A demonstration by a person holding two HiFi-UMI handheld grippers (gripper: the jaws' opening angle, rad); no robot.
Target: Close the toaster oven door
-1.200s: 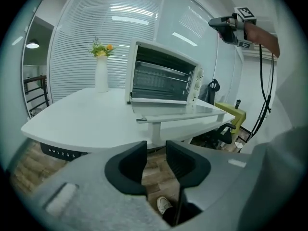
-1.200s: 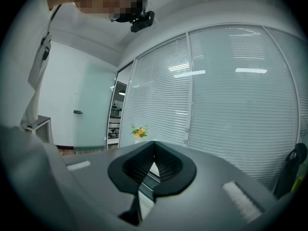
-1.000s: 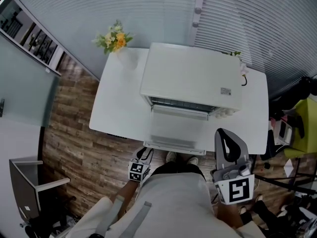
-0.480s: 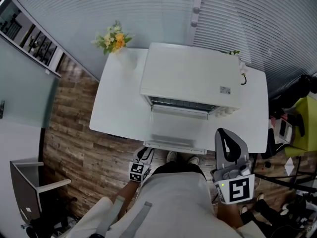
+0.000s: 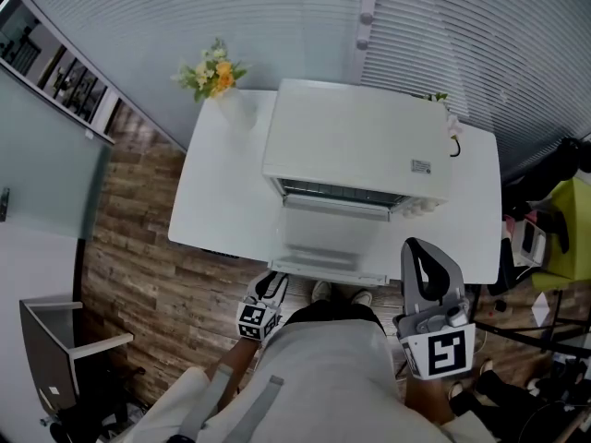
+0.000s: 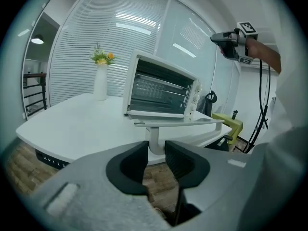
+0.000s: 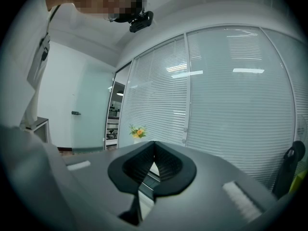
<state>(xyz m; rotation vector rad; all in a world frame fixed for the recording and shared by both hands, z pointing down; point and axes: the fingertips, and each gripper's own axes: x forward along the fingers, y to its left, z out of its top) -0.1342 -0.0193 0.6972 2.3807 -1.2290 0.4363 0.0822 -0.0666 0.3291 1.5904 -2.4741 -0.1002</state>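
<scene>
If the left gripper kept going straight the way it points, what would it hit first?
Probably the white post under the white toaster oven's lowered door, seemingly a handle support: it sits between the left gripper's parted black jaws. How far off is unclear.

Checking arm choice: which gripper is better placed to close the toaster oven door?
Left. The left gripper sits just below the front edge of the open door, facing it; the right gripper is off to the side, pointing away.

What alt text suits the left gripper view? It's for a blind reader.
A white toaster oven sits on a table, door folded down flat. A vase of flowers stands left of it; the left gripper, jaws open, fills the foreground.
</scene>
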